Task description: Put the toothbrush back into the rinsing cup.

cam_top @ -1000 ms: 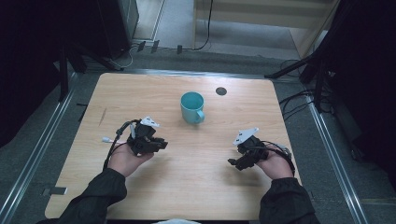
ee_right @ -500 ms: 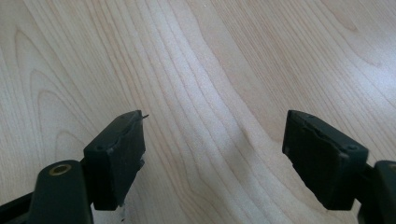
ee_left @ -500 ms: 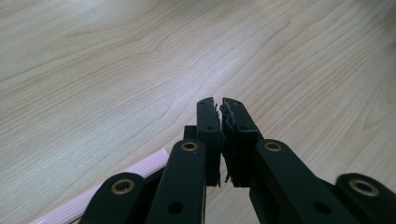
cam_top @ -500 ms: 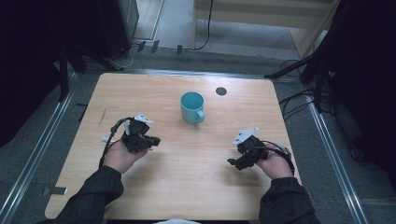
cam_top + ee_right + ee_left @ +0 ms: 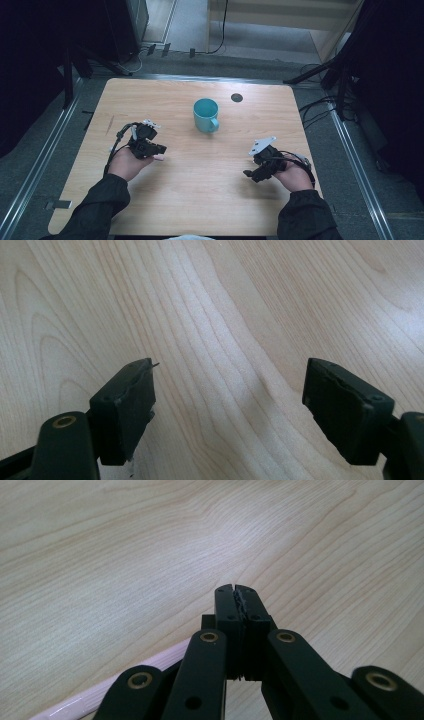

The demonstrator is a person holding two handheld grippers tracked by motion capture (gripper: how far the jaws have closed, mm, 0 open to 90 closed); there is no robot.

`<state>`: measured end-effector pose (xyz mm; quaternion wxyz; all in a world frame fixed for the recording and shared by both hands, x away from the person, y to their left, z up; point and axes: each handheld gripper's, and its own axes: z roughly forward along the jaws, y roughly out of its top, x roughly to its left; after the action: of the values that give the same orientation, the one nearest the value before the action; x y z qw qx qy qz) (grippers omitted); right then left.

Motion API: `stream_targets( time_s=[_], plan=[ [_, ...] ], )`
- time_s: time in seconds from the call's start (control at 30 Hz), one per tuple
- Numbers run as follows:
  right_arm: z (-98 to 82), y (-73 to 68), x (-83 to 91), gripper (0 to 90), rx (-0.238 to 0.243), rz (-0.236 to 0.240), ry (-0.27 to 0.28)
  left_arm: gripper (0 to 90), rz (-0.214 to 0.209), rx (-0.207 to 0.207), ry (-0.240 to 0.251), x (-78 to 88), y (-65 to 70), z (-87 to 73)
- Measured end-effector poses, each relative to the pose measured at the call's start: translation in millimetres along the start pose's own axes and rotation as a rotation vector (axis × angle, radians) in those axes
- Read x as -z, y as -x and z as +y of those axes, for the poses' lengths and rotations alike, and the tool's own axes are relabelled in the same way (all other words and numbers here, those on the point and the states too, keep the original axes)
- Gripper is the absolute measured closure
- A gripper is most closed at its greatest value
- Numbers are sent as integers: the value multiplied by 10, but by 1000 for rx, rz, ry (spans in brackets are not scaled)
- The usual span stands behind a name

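A person sits at the near edge of a wooden table with a gripper in each hand. The left gripper lies over the left part of the table, its tips pointing right, toward the middle. Its jaws have just been closing, and in the left gripper view they now meet pad to pad with nothing between them. A thin pale pink stick shows in that view, running under the gripper's links at the lower left; what it is cannot be told.

The right gripper hangs over the near right part of the table, tips pointing left. In the right gripper view its jaws stand wide apart, with bare wood grain between them.

A teal mug stands upright toward the far middle of the table, its handle turned to the near right. It is well apart from both grippers, farther away than either, and somewhat nearer to the left one. A small dark round spot sits on the table just to the far right of the mug.
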<state>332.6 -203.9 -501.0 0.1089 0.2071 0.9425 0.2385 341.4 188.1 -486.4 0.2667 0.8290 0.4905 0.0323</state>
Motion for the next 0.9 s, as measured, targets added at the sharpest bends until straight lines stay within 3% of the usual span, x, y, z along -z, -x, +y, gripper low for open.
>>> stream_targets(
  time_s=[0.3,0.73,0.9],
  plan=[
    [-9,-7,2,211,-2,3,-6,891,33,42,-90,-93,-106,11],
    [-20,-16,3,211,-2,2,-9,888,40,92,-150,-131,-169,44],
    [-22,-18,-4,211,1,3,-13,889,56,77,-165,-123,-149,85]
  ],
)
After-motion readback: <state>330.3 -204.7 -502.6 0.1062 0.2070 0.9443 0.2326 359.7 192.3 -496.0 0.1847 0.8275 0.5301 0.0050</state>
